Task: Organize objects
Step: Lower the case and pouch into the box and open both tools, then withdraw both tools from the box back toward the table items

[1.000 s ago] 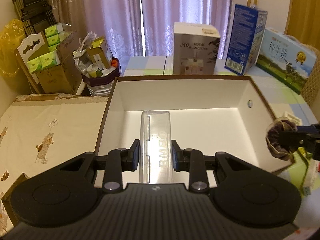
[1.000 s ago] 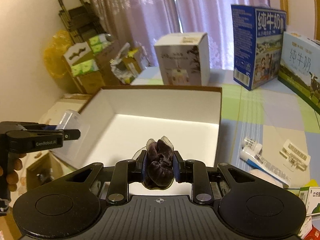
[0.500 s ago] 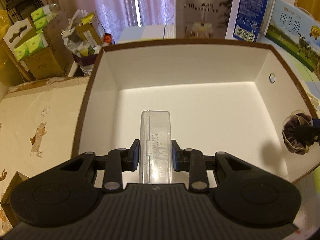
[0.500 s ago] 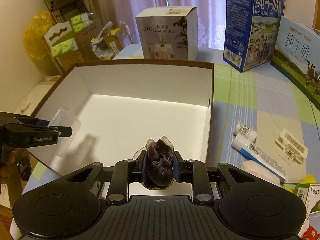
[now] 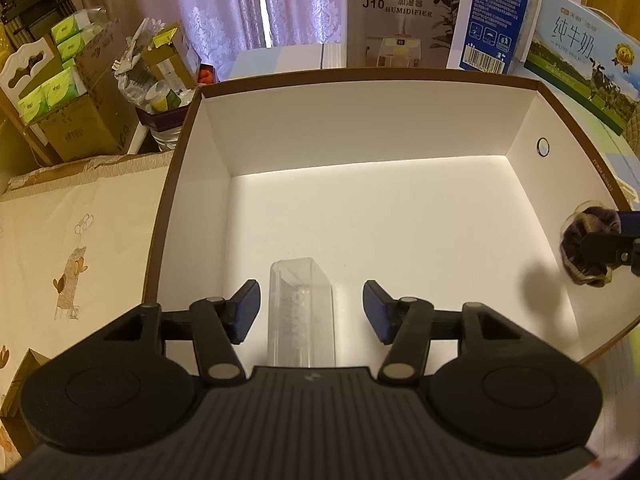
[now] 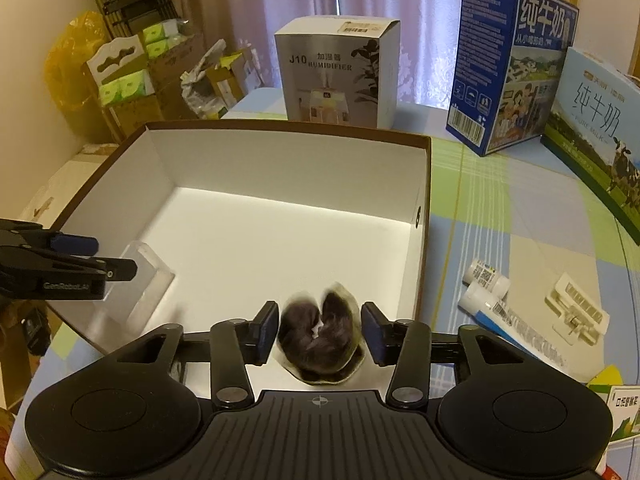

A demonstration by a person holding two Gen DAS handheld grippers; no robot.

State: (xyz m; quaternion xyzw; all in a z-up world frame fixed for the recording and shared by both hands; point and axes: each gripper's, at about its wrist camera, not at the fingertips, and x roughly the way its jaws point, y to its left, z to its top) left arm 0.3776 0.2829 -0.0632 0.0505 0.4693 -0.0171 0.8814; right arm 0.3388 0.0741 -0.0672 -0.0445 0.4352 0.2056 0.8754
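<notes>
A big brown-rimmed box with a white inside [image 5: 360, 128] [image 6: 425, 216] lies under both grippers. My left gripper [image 5: 311, 312] is opening, and a clear plastic case [image 5: 301, 316] [image 6: 146, 284] sits between its pads with gaps on both sides, low in the box near the front left. My right gripper [image 6: 319, 330] is opening too. A dark purple scrunchie [image 6: 320, 334] [image 5: 586, 252] lies blurred between its pads, clear of them, near the box's front right.
Behind the box stand a humidifier carton [image 6: 338, 70] and two milk cartons [image 6: 512, 56] [image 6: 600, 136]. On the checked tablecloth right of the box lie small tubes [image 6: 484, 292] and a white clip [image 6: 576, 314]. Cardboard boxes and tissue packs [image 5: 64, 92] crowd the left.
Both grippers were shut on their loads, sank toward the box, then their jaws spread. The clear case and the scrunchie now sit loose between the pads.
</notes>
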